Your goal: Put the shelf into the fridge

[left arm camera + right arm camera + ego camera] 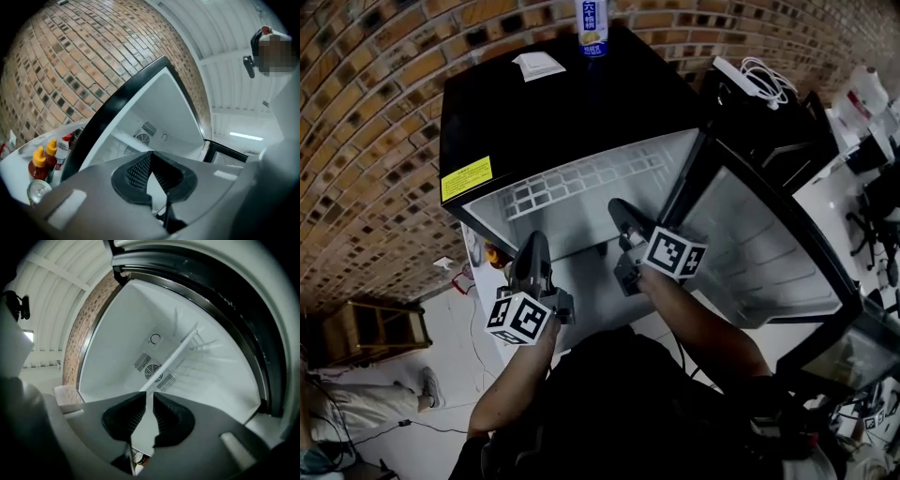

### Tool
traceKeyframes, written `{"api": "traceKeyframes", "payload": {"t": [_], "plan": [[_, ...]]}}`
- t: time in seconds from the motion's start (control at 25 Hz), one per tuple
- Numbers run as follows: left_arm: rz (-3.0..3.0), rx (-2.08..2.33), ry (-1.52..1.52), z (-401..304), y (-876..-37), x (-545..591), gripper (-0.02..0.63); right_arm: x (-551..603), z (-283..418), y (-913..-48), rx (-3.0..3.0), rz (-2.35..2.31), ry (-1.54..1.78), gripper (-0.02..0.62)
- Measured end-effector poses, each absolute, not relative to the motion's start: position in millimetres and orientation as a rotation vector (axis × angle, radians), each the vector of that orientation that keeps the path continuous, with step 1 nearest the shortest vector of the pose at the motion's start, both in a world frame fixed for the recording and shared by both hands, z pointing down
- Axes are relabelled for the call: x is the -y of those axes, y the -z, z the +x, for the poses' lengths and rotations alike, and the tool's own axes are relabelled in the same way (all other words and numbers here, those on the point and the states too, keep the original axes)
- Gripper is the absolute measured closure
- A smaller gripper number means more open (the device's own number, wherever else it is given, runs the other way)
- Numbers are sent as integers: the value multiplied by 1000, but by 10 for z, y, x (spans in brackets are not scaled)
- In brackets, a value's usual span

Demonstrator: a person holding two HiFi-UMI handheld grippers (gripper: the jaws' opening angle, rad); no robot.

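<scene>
The black fridge (534, 103) stands open, its door (769, 253) swung out to the right. The white grid shelf (581, 183) lies inside it, and both grippers hold its front rim. My left gripper (532, 251) is at the rim's left part. In the left gripper view its pads (140, 171) meet at the tips (150, 154), where the white rim (124, 139) runs off toward the left wall. My right gripper (623, 214) is at the rim's right part. Its jaws (146, 397) are shut on the white rim (173, 355), which slants to the right wall.
A drink bottle (592, 28) and a white paper (539, 66) sit on the fridge top. Sauce bottles (44, 159) stand left of the fridge. A power strip with cable (750, 80) lies at the back right. A brick wall is behind, and a wooden rack (356, 328) stands at the left.
</scene>
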State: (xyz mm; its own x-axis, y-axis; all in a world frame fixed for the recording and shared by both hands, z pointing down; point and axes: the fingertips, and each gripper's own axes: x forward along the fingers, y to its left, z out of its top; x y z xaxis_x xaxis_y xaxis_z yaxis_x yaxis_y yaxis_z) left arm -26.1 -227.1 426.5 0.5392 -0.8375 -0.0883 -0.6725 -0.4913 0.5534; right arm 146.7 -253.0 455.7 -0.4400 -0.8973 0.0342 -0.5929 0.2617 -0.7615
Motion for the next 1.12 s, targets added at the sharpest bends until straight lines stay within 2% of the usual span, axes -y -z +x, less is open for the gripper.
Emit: {"api": "traceKeyframes", "payload": {"t": [0.48,0.88,1.12], "plan": [[2576,976,286,-228,-4179,1717,606,2059,1294,-4227,-2326,-1352,802,543],[2600,1104,184,-622,-4164,1539,606,1719,1187,-4027,-2507,-1386,597,563],[2646,1085,168,-622,-3809,1479,606,1525,1209,-3894,-2530,-1449,564,572]]}}
